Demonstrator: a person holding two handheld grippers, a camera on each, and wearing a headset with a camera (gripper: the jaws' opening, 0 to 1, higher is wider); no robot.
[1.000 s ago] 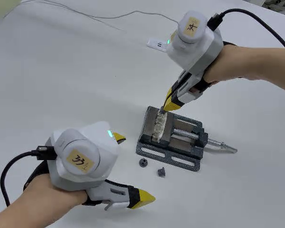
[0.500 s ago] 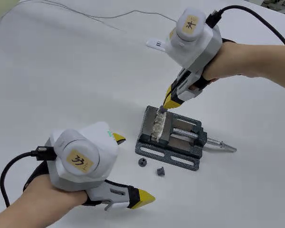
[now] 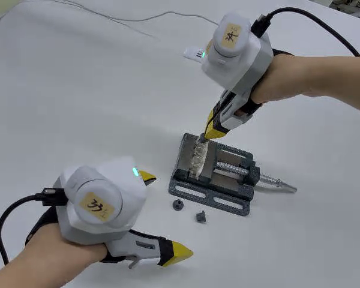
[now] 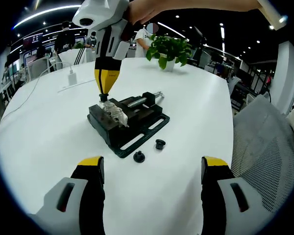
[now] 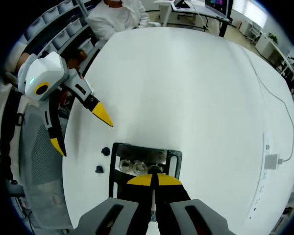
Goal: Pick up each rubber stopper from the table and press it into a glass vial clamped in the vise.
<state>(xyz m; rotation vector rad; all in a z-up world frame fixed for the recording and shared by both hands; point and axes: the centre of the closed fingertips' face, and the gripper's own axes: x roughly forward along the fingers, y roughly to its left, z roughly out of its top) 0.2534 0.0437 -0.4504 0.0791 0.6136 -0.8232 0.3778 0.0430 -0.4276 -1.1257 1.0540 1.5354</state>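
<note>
Head view: right gripper (image 3: 207, 135) comes down from 1 o'clock onto the vise (image 3: 228, 195). Its jaws are clenched on a held stopper (image 3: 202, 139), right at the far end of the row of glass vials (image 3: 197, 159) clamped in the vise. Two loose stoppers (image 3: 178, 205) lie on the white desk (image 3: 78, 90) at 7 o'clock of the vise, just beside its base. Left gripper (image 3: 164, 214) is at 8 o'clock, jaws released and wide apart, holding nothing. White charger (image 3: 195, 54) with cable at 12 o'clock.

Left gripper view: left gripper (image 4: 152, 162) jaws spread, nothing between them. Vise (image 4: 137, 128) is dead ahead, with the two loose stoppers (image 4: 138, 156) just in front. Right gripper (image 4: 104, 93) points down on the glass vials (image 4: 112, 111).

Right gripper view: right gripper (image 5: 152, 180) jaws pressed together over the glass vials (image 5: 132, 167). Two loose stoppers (image 5: 105, 151) at 9 o'clock of the vise (image 5: 137, 147). Left gripper (image 5: 84, 135) further out at 10 o'clock.
</note>
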